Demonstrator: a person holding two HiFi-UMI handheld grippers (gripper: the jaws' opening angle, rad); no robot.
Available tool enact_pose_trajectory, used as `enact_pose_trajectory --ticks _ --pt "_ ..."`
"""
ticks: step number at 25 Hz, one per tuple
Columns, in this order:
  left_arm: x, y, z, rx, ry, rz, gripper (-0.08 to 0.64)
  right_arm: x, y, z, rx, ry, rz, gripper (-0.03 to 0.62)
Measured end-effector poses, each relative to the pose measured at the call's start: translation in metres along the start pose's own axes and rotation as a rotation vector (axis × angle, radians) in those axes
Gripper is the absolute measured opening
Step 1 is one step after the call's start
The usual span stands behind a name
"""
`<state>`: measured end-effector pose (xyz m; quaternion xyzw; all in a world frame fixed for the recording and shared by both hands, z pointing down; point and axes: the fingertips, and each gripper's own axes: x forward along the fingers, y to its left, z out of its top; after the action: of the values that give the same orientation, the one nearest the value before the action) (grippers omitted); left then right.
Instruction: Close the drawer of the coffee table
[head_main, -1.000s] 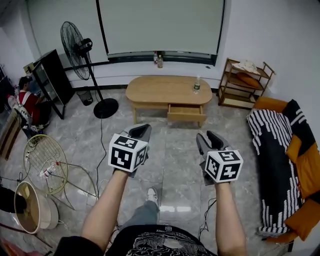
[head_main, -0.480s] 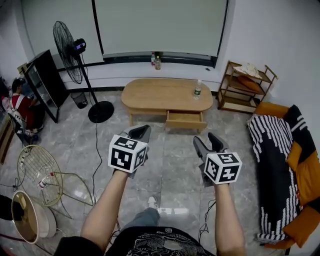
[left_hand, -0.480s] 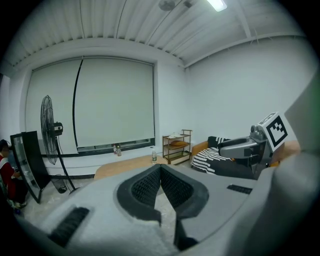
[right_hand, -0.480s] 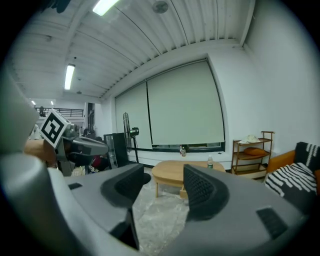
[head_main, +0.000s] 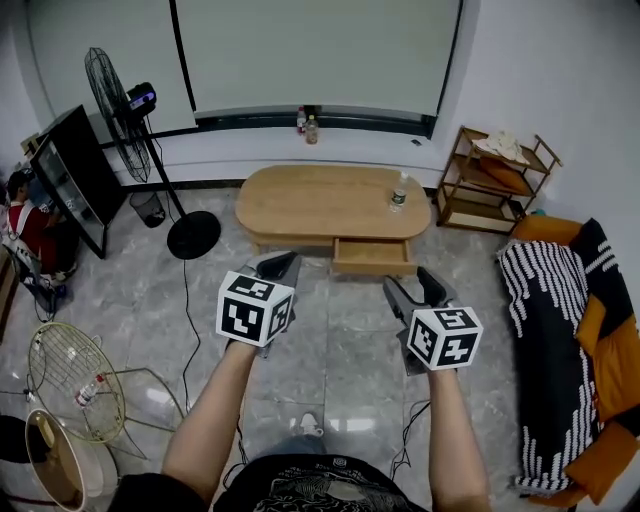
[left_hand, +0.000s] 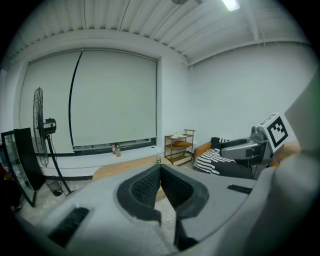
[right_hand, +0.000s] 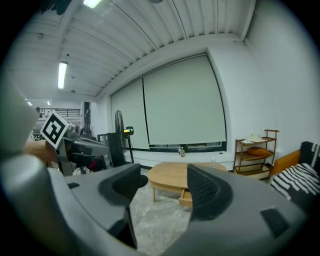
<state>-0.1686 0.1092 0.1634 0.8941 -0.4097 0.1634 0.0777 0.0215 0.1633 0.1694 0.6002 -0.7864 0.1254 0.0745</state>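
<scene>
drawer (head_main: 373, 257) stands pulled out of coffee table (head_main: 320, 200); bottle (head_main: 399, 193) on top.

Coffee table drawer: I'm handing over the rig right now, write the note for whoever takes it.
Left tool: jaws together, empty.
Right tool: jaws apart and opening, nothing between them.
Both are held out well short of the coffee table, with floor between.
Drawer: pulled out on the table's near side, toward its right end. A bottle stands on the top above it.
Done: nothing on the drawer yet.
Left: walk up, set a tool on the drawer front, push it flush.
</scene>
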Motion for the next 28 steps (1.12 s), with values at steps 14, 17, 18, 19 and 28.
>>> enact_pose_trajectory --ticks 14,17,18,19,28 --pt "0.069 0.083 0.012 -0.013 0.011 -0.028 0.002 0.100 -0.013 0.016 0.010 0.013 -0.034 0.327" --pt "0.079 0.086 0.013 -0.021 0.011 -0.045 0.002 0.107 -0.015 0.017 0.006 0.022 -0.043 0.331" --pt "0.082 0.087 0.014 -0.022 0.011 -0.051 0.002 0.108 -0.015 0.018 0.005 0.023 -0.047 0.333" --pt "0.085 0.087 0.014 -0.022 0.010 -0.057 0.002 0.110 -0.016 0.018 0.004 0.024 -0.051 0.336" --pt "0.114 0.082 0.010 -0.007 0.027 -0.078 0.002 0.118 -0.041 0.006 0.045 0.023 -0.075 0.341"
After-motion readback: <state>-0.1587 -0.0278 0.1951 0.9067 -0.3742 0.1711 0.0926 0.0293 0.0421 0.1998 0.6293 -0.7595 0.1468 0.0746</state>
